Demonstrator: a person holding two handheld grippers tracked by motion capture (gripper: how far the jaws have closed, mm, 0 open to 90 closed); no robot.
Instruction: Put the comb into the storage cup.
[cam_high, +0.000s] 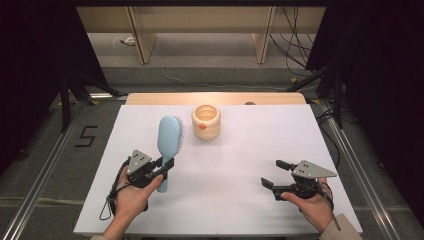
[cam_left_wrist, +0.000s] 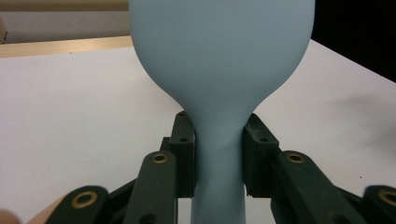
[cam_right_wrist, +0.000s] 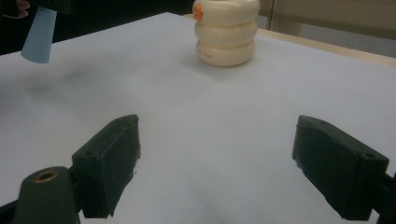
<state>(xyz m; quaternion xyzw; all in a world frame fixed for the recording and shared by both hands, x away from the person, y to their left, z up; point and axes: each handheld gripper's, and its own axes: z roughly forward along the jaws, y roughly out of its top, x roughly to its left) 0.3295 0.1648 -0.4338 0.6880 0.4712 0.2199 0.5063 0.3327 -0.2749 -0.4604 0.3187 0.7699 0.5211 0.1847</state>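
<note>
Gripping the blue hairbrush (cam_high: 169, 142) by its neck, the L gripper (cam_high: 167, 167) held it just above the table (cam_high: 240, 165), near the cream holder (cam_high: 206, 121). R gripper (cam_high: 272, 175) sat wide open, empty. Risk: head-heavy brush could pivot w/ so narrow a grip & slip.

We see an evenly lit white table (cam_high: 225, 200), dark surrounds, soft faint shadows, mild blur in our gripper views.
</note>
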